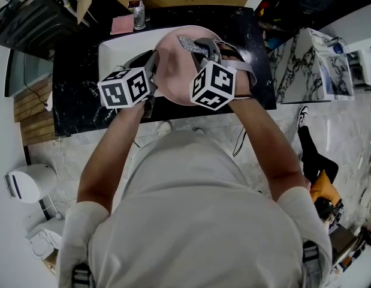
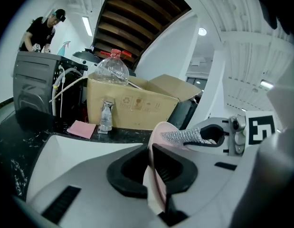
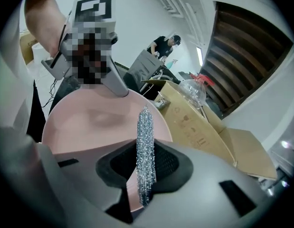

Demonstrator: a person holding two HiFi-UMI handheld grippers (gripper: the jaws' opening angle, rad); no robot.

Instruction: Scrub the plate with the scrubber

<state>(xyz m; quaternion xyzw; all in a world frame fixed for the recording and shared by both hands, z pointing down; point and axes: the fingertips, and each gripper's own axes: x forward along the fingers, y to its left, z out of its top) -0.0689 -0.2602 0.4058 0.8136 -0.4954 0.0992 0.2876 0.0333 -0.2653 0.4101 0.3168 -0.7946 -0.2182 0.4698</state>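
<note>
Fingers on your left gripper point(image 2: 154, 172) are pinched on the plate point(image 2: 155, 194) at its near rim, which sits edge-on between the pads. Fingers on your right gripper point(image 3: 144, 172) are clamped on the scrubber point(image 3: 146, 146), which stands upright out of the jaws. Both your forearms reach forward over the sink point(image 1: 116, 47), grippers angled down. The left one is at the plate's left rim, the right one over its face. Plate is held tilted above the sink. Scrubber lies against the pink face near the far rim, just ahead of the right fingertips.
</note>
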